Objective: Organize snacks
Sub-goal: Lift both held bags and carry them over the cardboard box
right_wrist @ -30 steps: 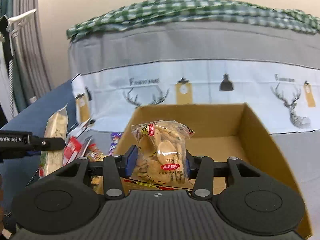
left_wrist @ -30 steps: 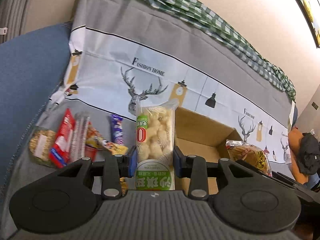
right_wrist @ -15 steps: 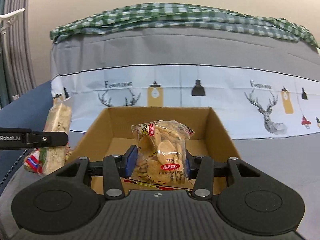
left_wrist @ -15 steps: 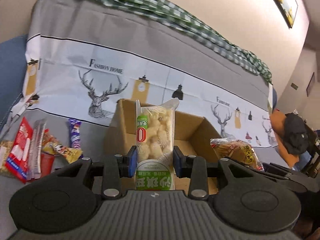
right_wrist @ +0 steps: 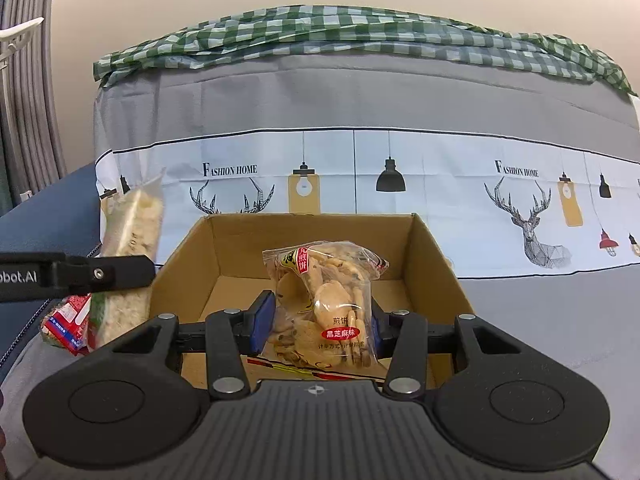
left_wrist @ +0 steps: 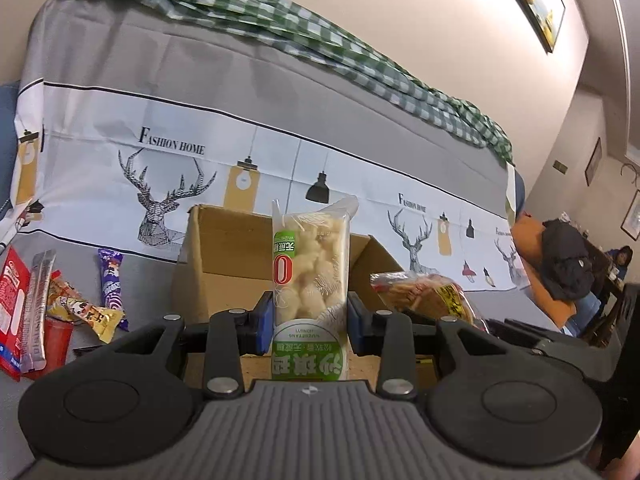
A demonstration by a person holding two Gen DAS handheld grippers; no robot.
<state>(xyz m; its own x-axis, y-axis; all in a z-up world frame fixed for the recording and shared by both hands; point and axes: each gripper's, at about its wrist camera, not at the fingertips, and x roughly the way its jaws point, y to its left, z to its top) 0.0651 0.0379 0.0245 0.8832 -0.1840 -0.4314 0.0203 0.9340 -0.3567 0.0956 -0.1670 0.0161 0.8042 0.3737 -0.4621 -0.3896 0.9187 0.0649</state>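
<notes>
We are gripping the puffed-snack pack (left_wrist: 310, 276) in the left claw (left_wrist: 310, 322) and the cracker bag (right_wrist: 324, 312) in the right claw (right_wrist: 316, 326), both pinched tight over the cardboard box (right_wrist: 436, 264); releasing together, the bags may be colliding.

the cardboard box (right_wrist: 316, 240) sat on the sofa seat (right_wrist: 560, 312), open side up, before the printed backrest cover (right_wrist: 440, 168). a checked cloth (right_wrist: 360, 28) lay along the backrest's top. loose snack packets (left_wrist: 60, 304) lay on the seat left of the box. a cracker bag (right_wrist: 324, 312) was over the box's near edge, with a tall pale packet (left_wrist: 310, 280) just left of the box.
</notes>
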